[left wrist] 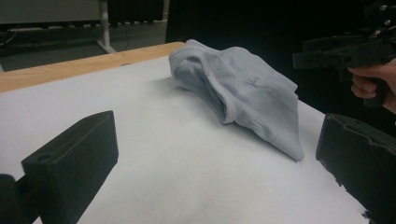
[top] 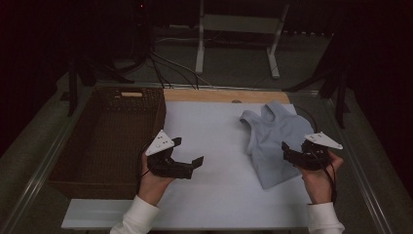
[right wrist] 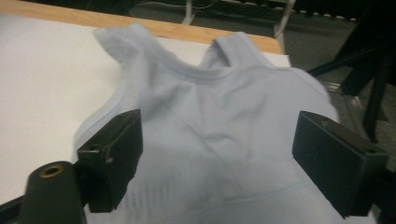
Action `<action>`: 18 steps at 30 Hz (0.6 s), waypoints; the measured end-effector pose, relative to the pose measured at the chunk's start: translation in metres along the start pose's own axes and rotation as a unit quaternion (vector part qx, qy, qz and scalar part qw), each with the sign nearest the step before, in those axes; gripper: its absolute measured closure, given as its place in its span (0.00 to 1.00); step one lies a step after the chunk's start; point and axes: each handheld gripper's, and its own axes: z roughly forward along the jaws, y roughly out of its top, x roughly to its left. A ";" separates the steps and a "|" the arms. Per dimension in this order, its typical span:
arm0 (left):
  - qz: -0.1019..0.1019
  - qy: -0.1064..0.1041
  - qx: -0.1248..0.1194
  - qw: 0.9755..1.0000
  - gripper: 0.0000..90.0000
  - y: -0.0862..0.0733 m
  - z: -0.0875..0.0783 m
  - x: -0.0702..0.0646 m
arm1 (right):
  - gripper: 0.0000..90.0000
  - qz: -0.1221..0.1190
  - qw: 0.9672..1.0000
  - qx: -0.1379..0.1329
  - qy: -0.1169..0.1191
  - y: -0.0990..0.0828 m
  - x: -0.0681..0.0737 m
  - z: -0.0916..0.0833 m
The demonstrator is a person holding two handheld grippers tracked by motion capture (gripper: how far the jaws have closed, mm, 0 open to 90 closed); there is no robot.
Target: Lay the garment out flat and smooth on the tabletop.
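A pale blue tank top lies crumpled on the right side of the white mat, straps toward the far edge. My right gripper hovers at the top's right side, jaws open. In the right gripper view the two black jaws of that gripper stand wide apart above the tank top without pressing on it. My left gripper is held over the mat left of centre, open with nothing in it. In the left gripper view it faces the tank top, with the right gripper beyond.
A dark wicker basket stands along the mat's left side. A wooden strip runs along the mat's far edge. Behind the table are a white stand and cables on the floor.
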 end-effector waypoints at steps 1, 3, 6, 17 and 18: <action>0.000 0.000 0.000 1.000 0.00 0.000 0.000 0.000 | 0.17 -0.002 1.000 0.000 0.006 0.000 0.002 0.001; 0.000 0.000 0.000 1.000 0.00 0.000 0.000 0.000 | 0.17 -0.006 1.000 0.002 0.010 -0.001 0.005 0.003; 0.000 0.000 0.000 1.000 0.00 0.000 0.000 0.000 | 0.16 -0.014 1.000 0.003 0.017 -0.003 0.010 0.005; -0.001 0.000 -0.002 1.000 0.00 0.000 -0.001 0.000 | 0.12 -0.014 0.999 -0.006 0.046 -0.009 0.020 0.009; -0.001 0.000 -0.003 1.000 0.00 0.000 -0.001 0.000 | 0.12 -0.013 0.999 -0.006 0.048 -0.009 0.021 0.009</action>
